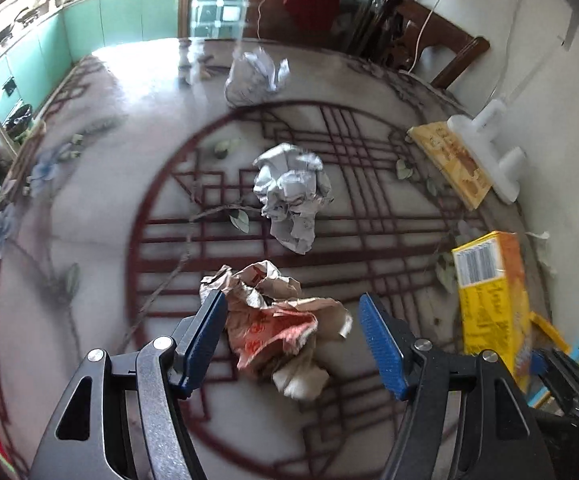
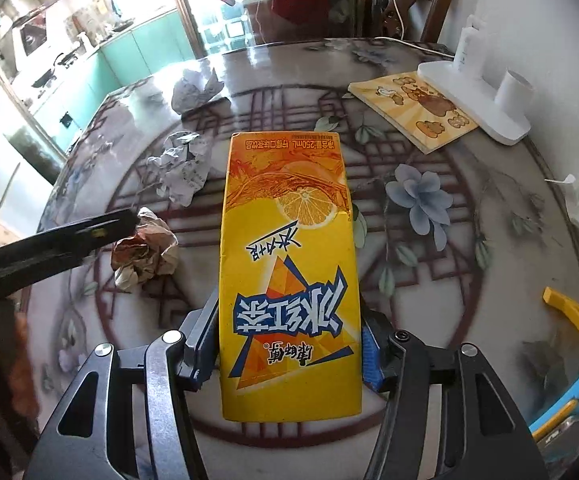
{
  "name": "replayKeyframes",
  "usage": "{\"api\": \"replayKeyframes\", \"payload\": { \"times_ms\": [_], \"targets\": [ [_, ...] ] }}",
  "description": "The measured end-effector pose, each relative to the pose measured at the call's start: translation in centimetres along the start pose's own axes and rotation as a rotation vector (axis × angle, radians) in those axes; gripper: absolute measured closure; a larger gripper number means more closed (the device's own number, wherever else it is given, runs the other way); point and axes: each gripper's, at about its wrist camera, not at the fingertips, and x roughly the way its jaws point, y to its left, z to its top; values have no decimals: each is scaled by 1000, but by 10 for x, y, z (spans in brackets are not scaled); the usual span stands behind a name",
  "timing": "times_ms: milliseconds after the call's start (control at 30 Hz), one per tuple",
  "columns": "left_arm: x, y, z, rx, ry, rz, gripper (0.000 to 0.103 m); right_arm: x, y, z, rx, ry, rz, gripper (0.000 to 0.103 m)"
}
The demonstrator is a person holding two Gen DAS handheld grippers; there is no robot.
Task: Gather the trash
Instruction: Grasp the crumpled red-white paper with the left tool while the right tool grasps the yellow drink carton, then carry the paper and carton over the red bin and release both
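Lying on the round patterned table (image 1: 89, 208): a crumpled brown wrapper (image 1: 277, 320), sitting between the spread blue pads of the left gripper (image 1: 293, 340), left pad touching its edge, right pad apart. Being held above the table: a yellow drink carton (image 2: 289, 280), clamped at both sides by the right gripper (image 2: 289, 340). Resting beyond: two crumpled white papers (image 1: 289, 192) (image 1: 255, 76), a yellow booklet (image 2: 413, 112) beneath a white stand (image 2: 477, 100) near the wall.
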Motion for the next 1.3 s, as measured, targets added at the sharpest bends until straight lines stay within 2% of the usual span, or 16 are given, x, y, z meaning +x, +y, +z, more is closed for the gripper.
{"api": "replayKeyframes", "payload": {
  "times_ms": [100, 167, 200, 267, 367, 433, 600, 833, 1300],
  "targets": [
    [23, 4, -6, -23, 71, 6, 35, 12, 1, 3, -1, 12, 15, 47],
    [26, 7, -9, -21, 61, 26, 36, 15, 2, 3, -5, 15, 13, 47],
    [27, 8, -12, -16, 60, 26, 40, 16, 2, 3, -6, 17, 14, 47],
    [28, 11, -14, -16, 73, -2, 60, 18, 3, 3, -12, 26, 10, 47],
    [11, 16, -16, -24, 30, -45, 66, 18, 5, 3, -9, 30, 17, 47],
    [-11, 18, -19, -1, -21, -55, 66, 16, 8, 3, -7, 26, 23, 47],
    [-61, 20, -35, 69, -89, 3, 66, 6, 17, 1, -6, 25, 51, 47],
    [-116, 39, -69, 33, -130, 64, 66, -15, 44, -6, -59, -7, 54, 47],
    [-183, 87, -119, -36, -224, 132, 65, -38, 115, -31, -196, -30, 96, 47]
  ]
}}
